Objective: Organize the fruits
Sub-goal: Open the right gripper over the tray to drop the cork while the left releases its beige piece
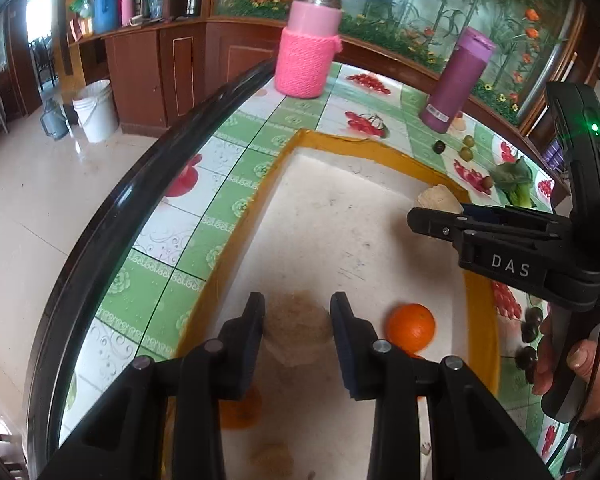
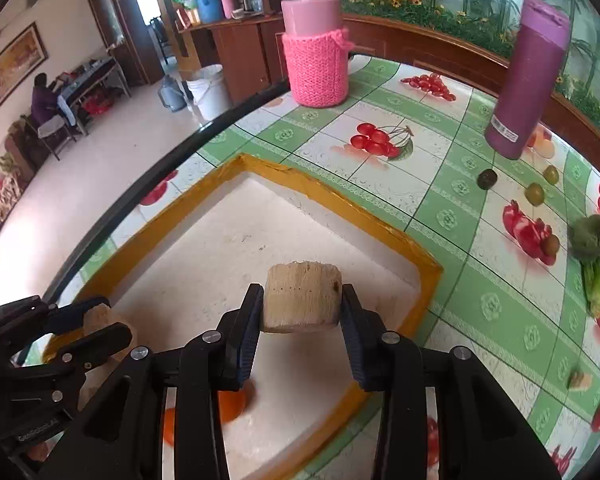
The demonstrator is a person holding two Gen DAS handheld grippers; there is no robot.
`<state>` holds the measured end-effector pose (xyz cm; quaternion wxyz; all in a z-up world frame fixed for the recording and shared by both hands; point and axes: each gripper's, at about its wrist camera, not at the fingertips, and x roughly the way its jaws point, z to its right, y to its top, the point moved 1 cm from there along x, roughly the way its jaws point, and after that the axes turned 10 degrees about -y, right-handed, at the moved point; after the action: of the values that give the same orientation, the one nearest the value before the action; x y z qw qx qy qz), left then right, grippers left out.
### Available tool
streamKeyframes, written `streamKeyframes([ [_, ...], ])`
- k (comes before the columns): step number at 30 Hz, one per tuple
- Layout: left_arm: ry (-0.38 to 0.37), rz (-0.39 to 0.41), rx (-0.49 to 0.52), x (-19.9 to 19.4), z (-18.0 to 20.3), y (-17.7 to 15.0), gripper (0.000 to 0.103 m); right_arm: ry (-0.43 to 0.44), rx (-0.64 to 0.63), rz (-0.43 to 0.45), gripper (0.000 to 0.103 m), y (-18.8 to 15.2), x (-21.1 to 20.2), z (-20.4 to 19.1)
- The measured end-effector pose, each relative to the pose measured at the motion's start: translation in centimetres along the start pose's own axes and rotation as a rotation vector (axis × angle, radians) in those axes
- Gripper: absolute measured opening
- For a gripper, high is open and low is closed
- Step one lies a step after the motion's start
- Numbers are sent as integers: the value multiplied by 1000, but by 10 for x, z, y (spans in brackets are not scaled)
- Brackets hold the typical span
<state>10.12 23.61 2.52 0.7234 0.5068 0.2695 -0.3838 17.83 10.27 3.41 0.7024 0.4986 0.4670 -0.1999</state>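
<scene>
while the left wrist view looks down on the tray, the left gripper fingers clamp a tan chunk beside an orange. right wrist view: the right gripper fingers pinch a beige block above the tray.

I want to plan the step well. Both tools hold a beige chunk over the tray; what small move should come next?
Probably lower the right tool and release its beige chunk onto the white tray, since the chunk hangs above bare tray floor, apart from the orange.
</scene>
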Motion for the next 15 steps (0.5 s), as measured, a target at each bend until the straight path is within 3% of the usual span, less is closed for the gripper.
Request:
streamKeyframes([
  [15, 33, -17, 32, 19, -1, 8, 37, -49, -57, -35, 39, 7, 32, 1],
])
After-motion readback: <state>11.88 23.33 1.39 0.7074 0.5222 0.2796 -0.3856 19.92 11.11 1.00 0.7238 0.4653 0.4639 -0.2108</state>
